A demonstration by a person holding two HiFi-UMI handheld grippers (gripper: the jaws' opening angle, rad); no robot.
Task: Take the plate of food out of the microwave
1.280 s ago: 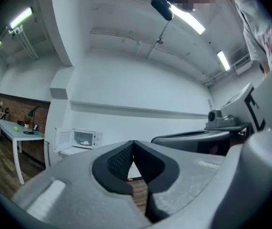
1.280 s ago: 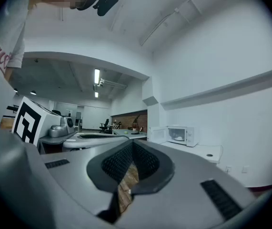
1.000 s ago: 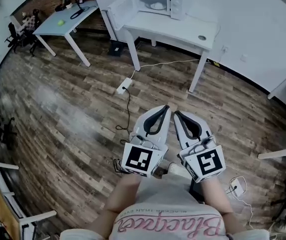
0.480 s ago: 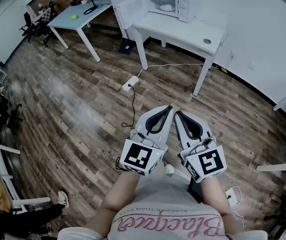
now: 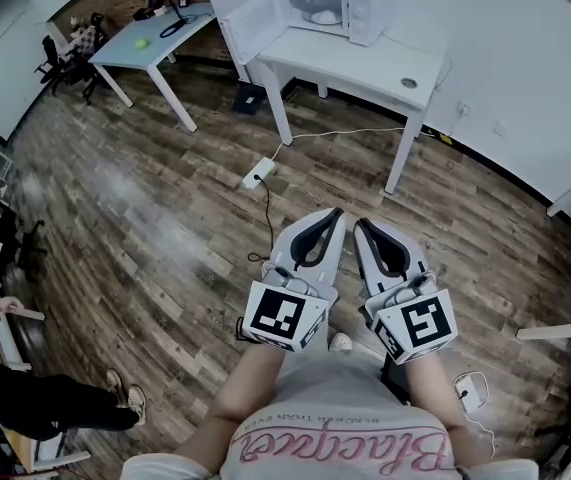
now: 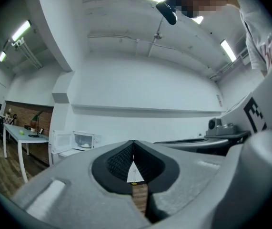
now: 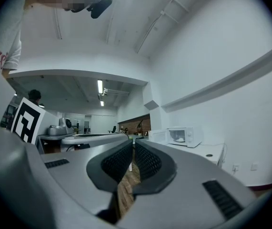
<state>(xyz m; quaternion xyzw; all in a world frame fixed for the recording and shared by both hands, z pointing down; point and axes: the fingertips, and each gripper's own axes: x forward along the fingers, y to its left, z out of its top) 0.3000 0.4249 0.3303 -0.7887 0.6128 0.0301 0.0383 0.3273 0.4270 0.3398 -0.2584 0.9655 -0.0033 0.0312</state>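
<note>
A white microwave [image 5: 327, 12] stands at the far left end of a white table [image 5: 365, 63], with its door [image 5: 253, 23] swung open to the left. Inside it lies a pale plate of food [image 5: 322, 15]. The microwave [image 6: 84, 140] shows small and far off in the left gripper view, and the same microwave [image 7: 184, 136] in the right gripper view. My left gripper [image 5: 338, 213] and right gripper [image 5: 358, 224] are held side by side at waist height over the wood floor, both shut and empty, pointing toward the table from a distance.
A power strip [image 5: 256, 175] and its cables lie on the floor between me and the table. A second white desk [image 5: 150, 40] with a green ball stands at the far left. A person's legs [image 5: 45, 403] show at the lower left. Another table edge [image 5: 565, 330] is at the right.
The table and microwave have shifted slightly in the head view as I move. A person's legs have come into view at the lower left. Both grippers stay shut.
</note>
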